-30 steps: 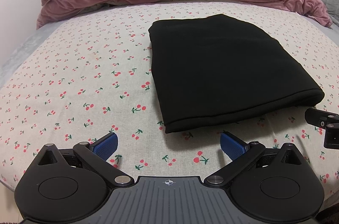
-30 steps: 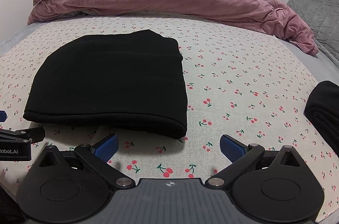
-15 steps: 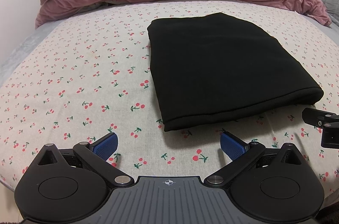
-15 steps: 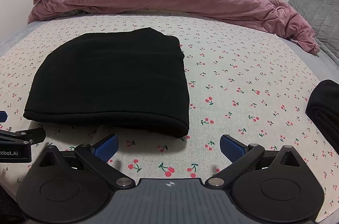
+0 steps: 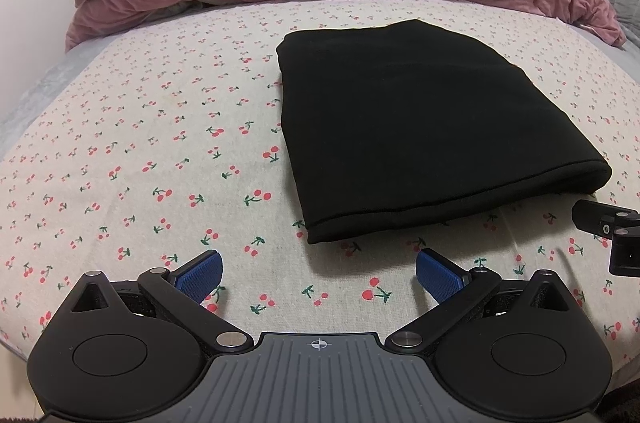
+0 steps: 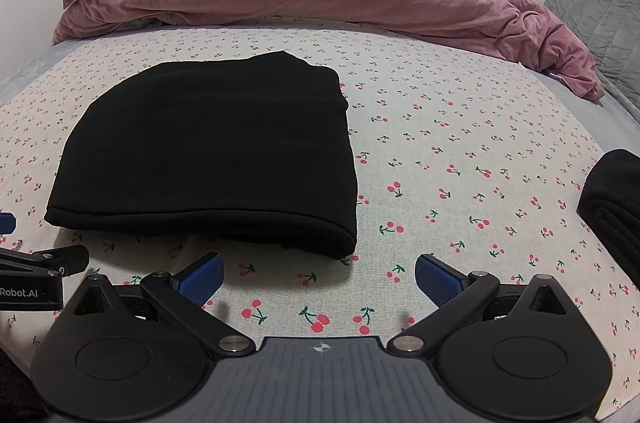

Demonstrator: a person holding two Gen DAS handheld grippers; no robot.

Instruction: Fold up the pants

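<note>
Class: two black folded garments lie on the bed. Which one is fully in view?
The black pants left of centre; the other black garment is cut off at the right edge.

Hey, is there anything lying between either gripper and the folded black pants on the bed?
Nothing visible. Only bare cherry-print sheet lies between the open left gripper and the black pants, and likewise ahead of the open right gripper.
</note>
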